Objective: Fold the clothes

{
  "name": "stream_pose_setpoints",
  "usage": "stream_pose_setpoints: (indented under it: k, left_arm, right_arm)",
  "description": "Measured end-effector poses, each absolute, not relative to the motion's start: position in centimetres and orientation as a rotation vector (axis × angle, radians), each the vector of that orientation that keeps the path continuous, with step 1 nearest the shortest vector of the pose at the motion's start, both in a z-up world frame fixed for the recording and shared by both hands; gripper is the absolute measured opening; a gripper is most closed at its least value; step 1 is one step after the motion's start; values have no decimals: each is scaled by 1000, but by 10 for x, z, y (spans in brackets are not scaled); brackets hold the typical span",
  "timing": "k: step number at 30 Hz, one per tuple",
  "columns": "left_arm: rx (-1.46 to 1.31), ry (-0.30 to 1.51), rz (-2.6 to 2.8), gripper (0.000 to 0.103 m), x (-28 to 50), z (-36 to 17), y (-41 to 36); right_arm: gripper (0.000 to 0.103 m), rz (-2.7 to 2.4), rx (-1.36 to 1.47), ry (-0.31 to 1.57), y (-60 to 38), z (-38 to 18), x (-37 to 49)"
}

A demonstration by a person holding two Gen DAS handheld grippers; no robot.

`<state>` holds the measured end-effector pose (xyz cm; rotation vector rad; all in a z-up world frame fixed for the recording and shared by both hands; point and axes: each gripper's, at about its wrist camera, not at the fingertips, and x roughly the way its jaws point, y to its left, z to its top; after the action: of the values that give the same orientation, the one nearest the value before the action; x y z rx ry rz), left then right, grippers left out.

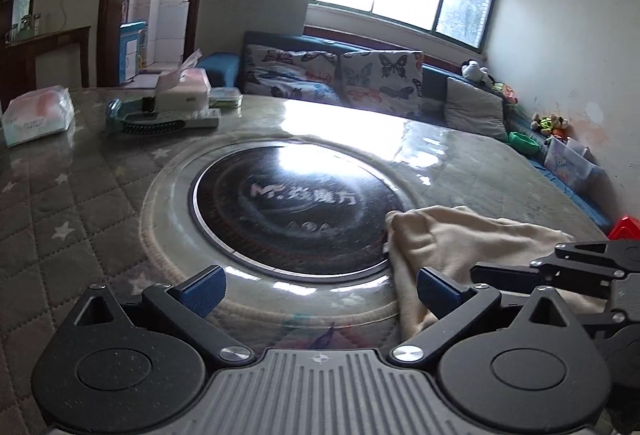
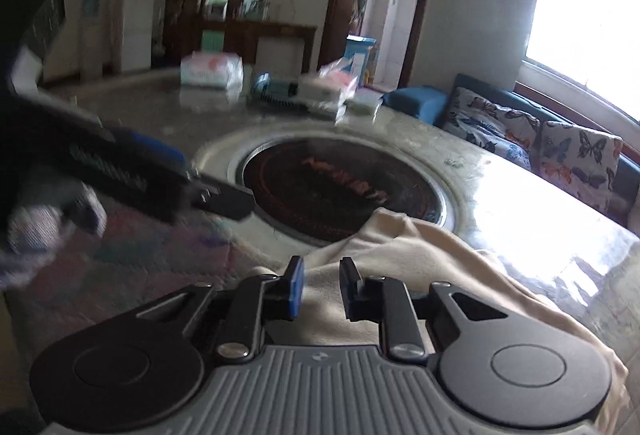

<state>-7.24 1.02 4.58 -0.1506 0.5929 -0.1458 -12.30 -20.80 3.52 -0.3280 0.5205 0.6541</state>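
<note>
A cream garment lies crumpled on the glass-topped table, its corner over the edge of the round black cooktop. My left gripper is open wide and empty, low over the table, its right finger at the garment's left edge. My right gripper hovers over the same garment, jaws partly open with nothing between them. The right gripper shows at the right edge of the left wrist view. The left gripper crosses the left side of the right wrist view, blurred.
Tissue packs, a tissue box and a hairbrush sit at the table's far side. A sofa with butterfly cushions runs under the window. A red object lies beyond the table's right edge.
</note>
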Motion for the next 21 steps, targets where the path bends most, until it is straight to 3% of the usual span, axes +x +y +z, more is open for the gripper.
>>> stream_pose_setpoints:
  k: [8,13,21]
  left_arm:
    - [-130,582,-278,103,-53,52,-34]
    - [-139,655,-320,103,-36,33,-58]
    - [-146,730,-323,103,-43,14,-69]
  right_arm:
    - [23,514,-229,590,-275,36,-123]
    - [32,426,-174,642,-319,31,-121]
    - [33,479,-166,682,-345,24,-119]
